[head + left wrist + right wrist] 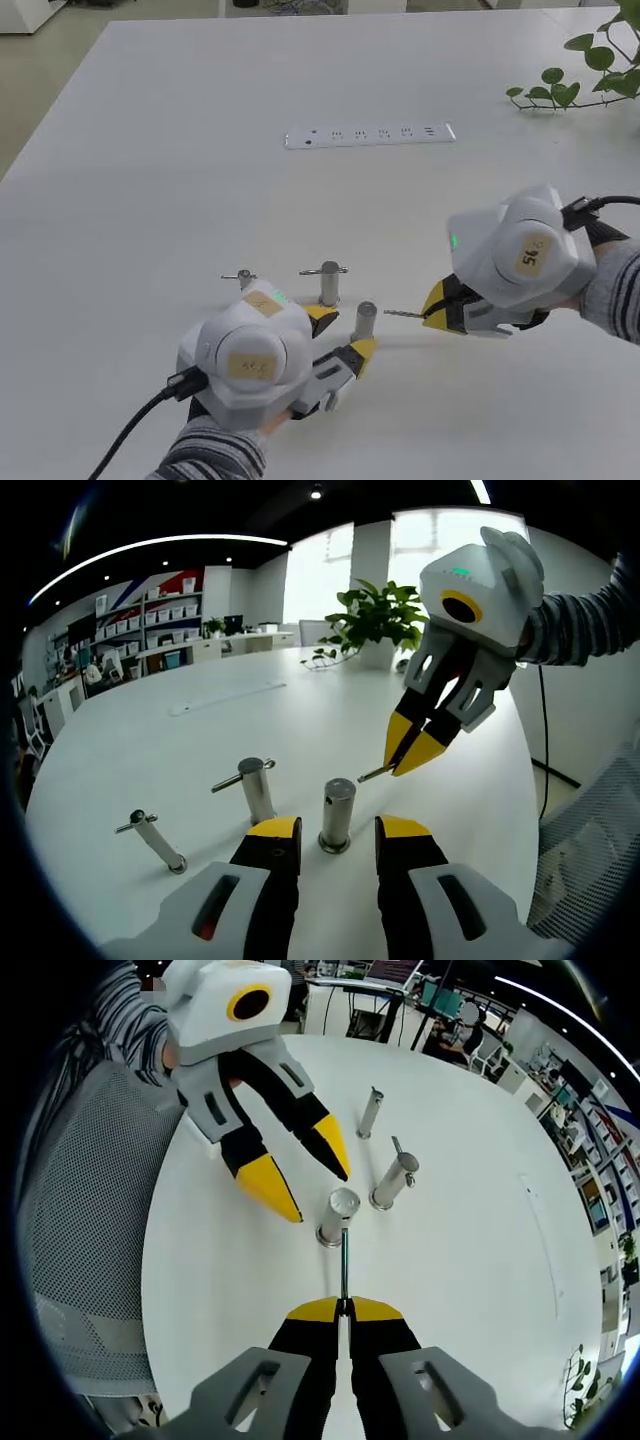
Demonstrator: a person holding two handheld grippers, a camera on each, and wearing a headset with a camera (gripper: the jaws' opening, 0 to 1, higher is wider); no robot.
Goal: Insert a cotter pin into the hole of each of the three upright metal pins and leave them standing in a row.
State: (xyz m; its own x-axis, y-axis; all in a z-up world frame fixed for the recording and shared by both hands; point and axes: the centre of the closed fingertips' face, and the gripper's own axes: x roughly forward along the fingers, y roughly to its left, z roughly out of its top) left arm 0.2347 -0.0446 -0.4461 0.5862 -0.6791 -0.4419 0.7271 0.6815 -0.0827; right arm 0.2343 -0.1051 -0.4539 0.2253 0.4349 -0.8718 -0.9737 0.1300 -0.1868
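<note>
Jaws released, left hand-held gripper [337, 830] flanks the near metal pin [337, 810]; right hand-held gripper [343, 1308], level, clenches a cotter pin [344, 1265]

The worktop [150, 150] is smooth, matt white. The three upright pins [329, 285] are silvery metal with a soft satin sheen; the cotter pin [404, 314] is thin bright metal. The left gripper [345, 333] and right gripper [430, 312] have smooth, faintly glossy white plastic shells. The near sleeve [215, 455] is striped knit cloth.

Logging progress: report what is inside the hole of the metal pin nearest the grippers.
Nothing sticks out of the nearest metal pin. The right gripper holds a cotter pin, tip close to its head; the hole itself cannot be made out.
</note>
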